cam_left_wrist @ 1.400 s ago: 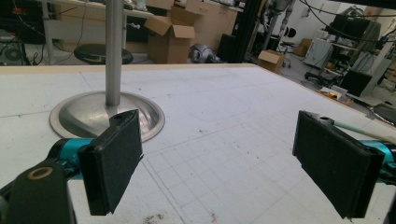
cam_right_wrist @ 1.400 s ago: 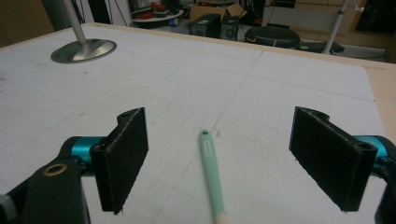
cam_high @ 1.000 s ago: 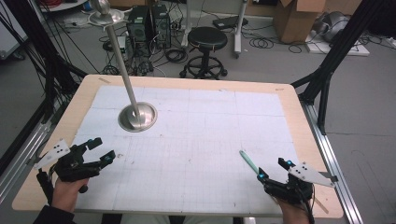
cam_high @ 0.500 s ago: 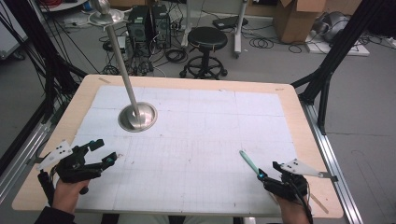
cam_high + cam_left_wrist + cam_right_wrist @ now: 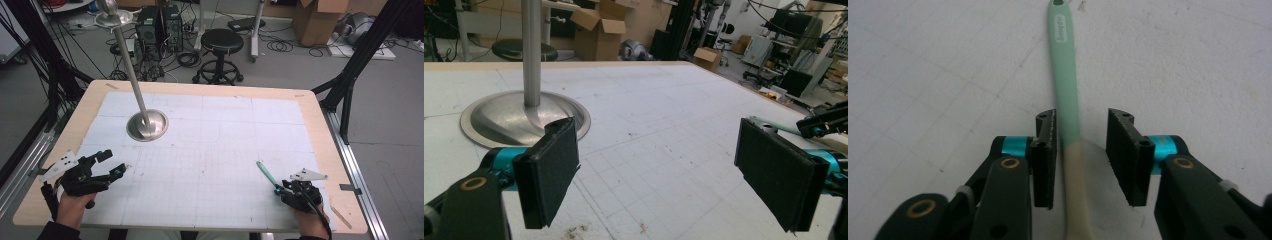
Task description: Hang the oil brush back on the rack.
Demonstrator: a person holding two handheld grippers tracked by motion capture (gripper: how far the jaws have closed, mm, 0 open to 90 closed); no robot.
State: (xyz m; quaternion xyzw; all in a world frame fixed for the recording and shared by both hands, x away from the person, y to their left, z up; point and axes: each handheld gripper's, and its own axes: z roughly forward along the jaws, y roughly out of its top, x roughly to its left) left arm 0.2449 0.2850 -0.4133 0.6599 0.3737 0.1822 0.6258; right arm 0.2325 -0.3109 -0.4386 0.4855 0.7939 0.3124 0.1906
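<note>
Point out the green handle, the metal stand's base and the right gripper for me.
green handle [image 5: 1064,75], right gripper view, on the mint shaft ahead of the jaws.
metal stand's base [image 5: 156,123], high view, on the dome's right side.
right gripper [image 5: 1080,155], right gripper view, midway between its open fingertips, straddling the handle.

— What stands on the counter [image 5: 320,145]?

— A metal stand [image 5: 146,125] is at the far left. A toothbrush [image 5: 266,174] lies at the near right, between the jaws of the right gripper [image 5: 1082,152].

— And the left gripper [image 5: 112,164]?

— It is at the near left corner, well apart from the stand. A stool [image 5: 221,42] stands on the floor behind the counter.
</note>
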